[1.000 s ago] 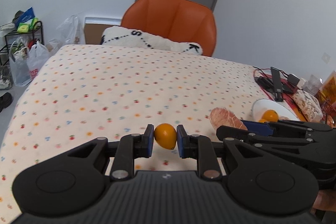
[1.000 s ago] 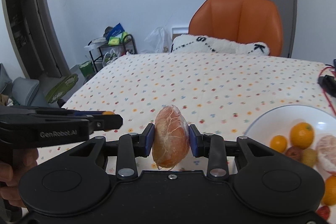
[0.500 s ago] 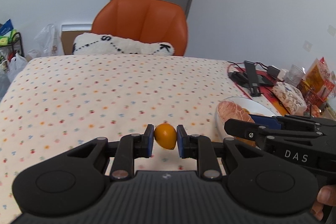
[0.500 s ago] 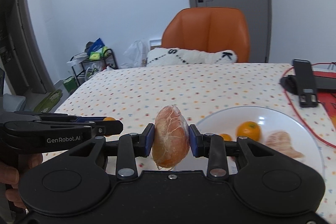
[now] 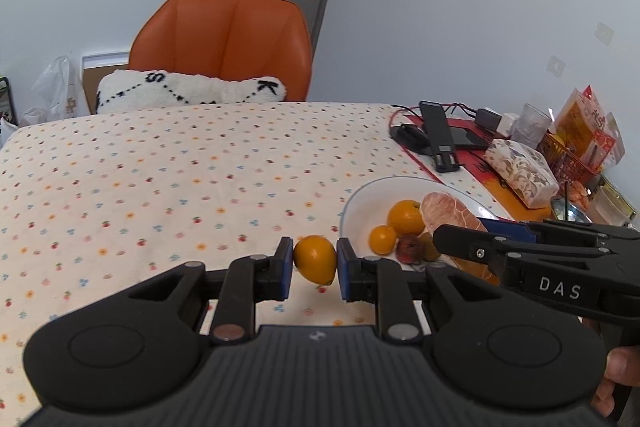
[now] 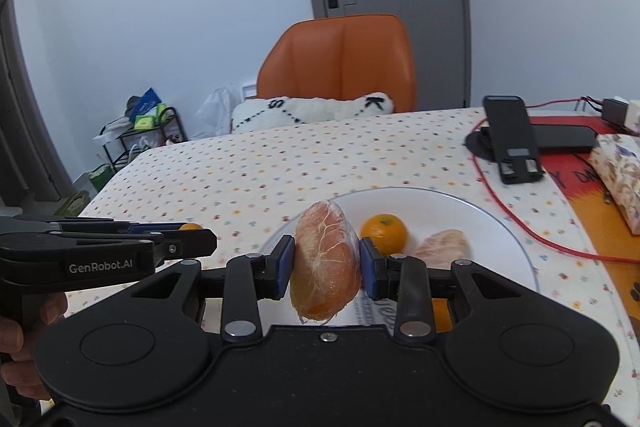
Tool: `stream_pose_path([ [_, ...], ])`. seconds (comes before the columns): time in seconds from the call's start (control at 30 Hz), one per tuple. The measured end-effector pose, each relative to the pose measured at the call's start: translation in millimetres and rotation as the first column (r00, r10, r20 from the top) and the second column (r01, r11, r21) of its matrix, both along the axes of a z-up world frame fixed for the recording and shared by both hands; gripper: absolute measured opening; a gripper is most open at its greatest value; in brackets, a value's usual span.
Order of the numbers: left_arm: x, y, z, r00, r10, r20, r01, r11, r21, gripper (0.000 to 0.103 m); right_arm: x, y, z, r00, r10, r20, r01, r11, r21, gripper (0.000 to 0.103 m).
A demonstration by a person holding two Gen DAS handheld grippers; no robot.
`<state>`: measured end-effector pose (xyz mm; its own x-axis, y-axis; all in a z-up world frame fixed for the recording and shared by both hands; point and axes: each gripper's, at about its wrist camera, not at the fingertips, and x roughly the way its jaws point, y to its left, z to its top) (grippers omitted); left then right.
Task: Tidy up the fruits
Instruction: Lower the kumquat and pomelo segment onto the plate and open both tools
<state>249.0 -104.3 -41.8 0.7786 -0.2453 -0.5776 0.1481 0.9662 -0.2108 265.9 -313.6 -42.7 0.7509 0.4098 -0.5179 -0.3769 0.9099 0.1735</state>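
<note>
My left gripper point(image 5: 315, 269) is shut on a small orange fruit point(image 5: 315, 259), held just left of the white plate point(image 5: 360, 201). My right gripper point(image 6: 327, 267) is shut on a large peeled citrus piece point(image 6: 326, 259) over the plate's near left part point(image 6: 500, 223). On the plate lie a mandarin point(image 6: 384, 233) and another peeled piece point(image 6: 440, 249). In the left wrist view the plate also holds two oranges point(image 5: 405, 217), a reddish fruit point(image 5: 409, 249), and the right gripper's peeled piece point(image 5: 446, 213).
A dotted cloth point(image 5: 160, 187) covers the table. A phone stand point(image 6: 510, 143), red cables point(image 6: 532, 231), a patterned box point(image 5: 520, 173) and snack packets point(image 5: 588, 131) crowd the right side. An orange chair point(image 5: 224, 43) with a white cushion point(image 5: 188, 93) stands at the far edge.
Both grippers have swung right toward the plate, each still holding its fruit. The peeled piece now hangs over the plate, and the small orange fruit is close to its rim.
</note>
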Motion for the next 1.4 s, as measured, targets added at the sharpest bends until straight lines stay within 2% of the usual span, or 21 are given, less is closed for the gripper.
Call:
stream_pose_path([
  [0.13,2.4,-10.7,-1.9,1.0,-0.018,0.0,0.018,1.0,0.002,0.021,1.1,-12.8,-3.9,0.999,-0.047,0.011,0.047,0.999,0.004,0.041],
  [0.3,5.0,-22.5,-3.0,0.999,-0.041,-0.003,0.041,0.999,0.006,0.021,2.7,-32.8,-2.6,0.997,-0.081,0.004,0.081,0.995,0.053,0.041],
  [0.57,7.6,-35.9,-1.7,0.997,-0.073,-0.007,0.073,0.997,0.012,0.021,-0.3,-43.0,-4.5,0.995,-0.095,-0.003,0.095,0.993,0.07,0.042],
  [0.93,1.3,-22.9,-1.3,0.999,-0.023,-0.022,0.024,0.999,0.029,0.03,-5.2,-35.7,-6.9,0.997,-0.073,-0.01,0.073,0.995,0.073,0.048],
  [1.17,-10.3,-12.2,2.9,1.0,0.005,-0.007,-0.005,0.999,0.04,0.054,-11.4,-24.8,-4.5,0.999,-0.047,-0.006,0.048,0.996,0.07,0.051],
  [1.4,-25.0,2.2,6.4,0.998,0.056,0.002,-0.056,0.997,0.054,0.078,-22.6,-17.2,-1.3,0.999,-0.037,-0.003,0.037,0.996,0.079,0.063],
])
